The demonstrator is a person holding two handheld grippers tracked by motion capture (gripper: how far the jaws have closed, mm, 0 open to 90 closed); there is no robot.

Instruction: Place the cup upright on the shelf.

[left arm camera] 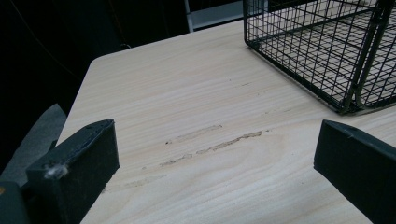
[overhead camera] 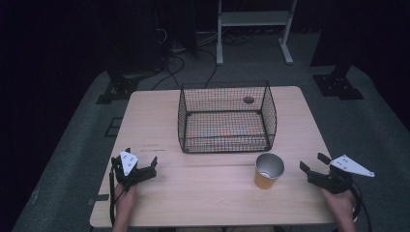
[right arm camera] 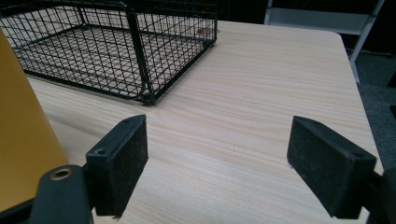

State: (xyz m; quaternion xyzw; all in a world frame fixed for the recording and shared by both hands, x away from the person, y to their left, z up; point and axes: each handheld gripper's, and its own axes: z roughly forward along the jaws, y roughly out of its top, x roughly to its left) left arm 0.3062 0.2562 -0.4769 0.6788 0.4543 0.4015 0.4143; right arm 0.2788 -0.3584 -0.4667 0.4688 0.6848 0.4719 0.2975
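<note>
An orange paper cup (overhead camera: 268,171) with a silvery inside stands upright on the wooden table (overhead camera: 203,193), just in front of the right corner of a black wire basket (overhead camera: 227,116). My left gripper (overhead camera: 141,157) rests near the table's front left, its jaws wide apart over bare wood (left arm camera: 215,140). To the right of the cup, my right gripper (overhead camera: 313,162) is open, with nothing between its jaws (right arm camera: 217,140). In the right gripper view the cup's orange side (right arm camera: 18,116) stands just left of the left jaw. The basket (left arm camera: 327,46) (right arm camera: 116,42) holds nothing.
A round grommet hole (overhead camera: 248,100) lies in the table behind the basket. Beyond the far edge stand a white metal rack (overhead camera: 254,29) and cables (overhead camera: 179,60) on the grey floor. Faint scuff marks (left arm camera: 210,140) streak the wood on the left.
</note>
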